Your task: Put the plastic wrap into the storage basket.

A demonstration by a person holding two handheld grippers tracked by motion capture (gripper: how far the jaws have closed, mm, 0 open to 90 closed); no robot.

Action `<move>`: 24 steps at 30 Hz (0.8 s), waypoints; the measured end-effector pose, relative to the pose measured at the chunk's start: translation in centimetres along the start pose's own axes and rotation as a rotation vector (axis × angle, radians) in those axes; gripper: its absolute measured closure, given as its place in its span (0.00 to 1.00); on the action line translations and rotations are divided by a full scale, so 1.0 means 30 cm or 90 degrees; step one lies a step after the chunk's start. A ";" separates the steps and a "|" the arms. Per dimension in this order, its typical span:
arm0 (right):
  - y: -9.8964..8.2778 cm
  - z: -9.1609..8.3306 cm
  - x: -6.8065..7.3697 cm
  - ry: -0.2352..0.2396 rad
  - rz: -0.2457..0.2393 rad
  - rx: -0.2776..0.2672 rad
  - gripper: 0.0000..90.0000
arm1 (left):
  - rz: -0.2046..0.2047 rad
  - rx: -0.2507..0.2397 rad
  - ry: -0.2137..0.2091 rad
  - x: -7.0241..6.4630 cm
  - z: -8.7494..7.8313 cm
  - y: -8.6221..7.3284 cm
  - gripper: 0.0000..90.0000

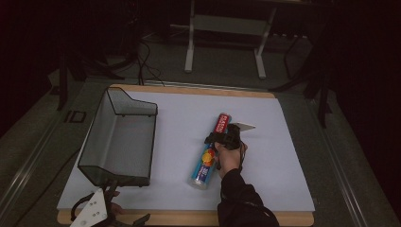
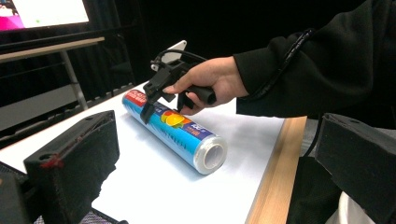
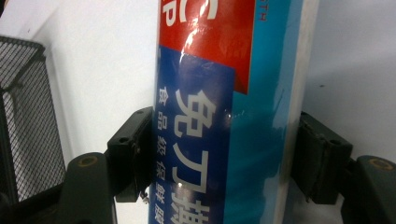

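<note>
Item one: we are looking at a white-topped surface [image 1: 179,184] with a pale wooden border, standing on a dark floor.

Item two: a long cylindrical roll of cling film in a blue, red and orange printed wrapper [image 1: 210,153] is lying on its side right of the surface's middle, running diagonally, its red end pointing toward the far edge and its open core end facing the near edge. White surface is lying open on every side of it, widest toward the right edge and the near edge.

Item three: we are holding the right gripper [image 1: 222,138] over the roll's upper half. In the right gripper view its two black pads [image 3: 130,154] are sitting against opposite sides of the roll [image 3: 224,140], closing on it; whether they are pressing firmly we cannot tell. In the left gripper view the right hand [image 2: 210,84] is wrapping the gripper's handle above the roll [image 2: 177,130].

Item four: a black wire-mesh tray with a raised back corner [image 1: 120,137] is occupying the left part of the surface, well apart from the roll.

Item five: our left gripper [image 1: 106,201] is resting at the near-left corner, just beside the tray's near end, its jaws spread wide.
</note>
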State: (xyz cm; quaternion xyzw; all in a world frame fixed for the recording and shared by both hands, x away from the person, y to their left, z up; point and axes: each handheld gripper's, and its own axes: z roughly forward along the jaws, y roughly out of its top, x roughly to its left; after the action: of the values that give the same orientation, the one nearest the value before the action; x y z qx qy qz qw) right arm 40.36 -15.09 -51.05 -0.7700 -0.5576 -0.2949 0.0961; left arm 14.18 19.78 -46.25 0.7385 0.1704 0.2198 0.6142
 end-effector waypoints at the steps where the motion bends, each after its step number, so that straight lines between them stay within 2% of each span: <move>1: 0.000 0.000 0.004 0.004 -0.003 0.002 0.34 | 0.000 0.000 -0.001 0.000 0.000 0.000 0.01; 10: 0.001 -0.020 0.051 0.039 -0.043 0.017 0.35 | 0.001 0.000 -0.002 -0.001 0.001 0.000 0.01; 15: 0.002 -0.041 0.089 0.068 -0.096 0.014 0.35 | -0.001 0.002 -0.004 0.001 0.003 -0.001 0.01; 20: -0.006 -0.065 0.152 0.080 -0.150 0.010 0.35 | 0.001 0.002 -0.004 -0.001 0.003 -0.001 0.01; 24: -0.004 -0.094 0.191 0.110 -0.167 0.007 0.35 | 0.001 0.001 -0.003 -0.001 0.000 -0.001 0.01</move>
State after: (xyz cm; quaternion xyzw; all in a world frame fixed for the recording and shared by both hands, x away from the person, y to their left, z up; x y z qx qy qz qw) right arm 40.45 -11.79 -45.59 -0.6618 -0.6445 -0.3672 0.1087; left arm 14.17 19.78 -46.27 0.7393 0.1688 0.2185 0.6141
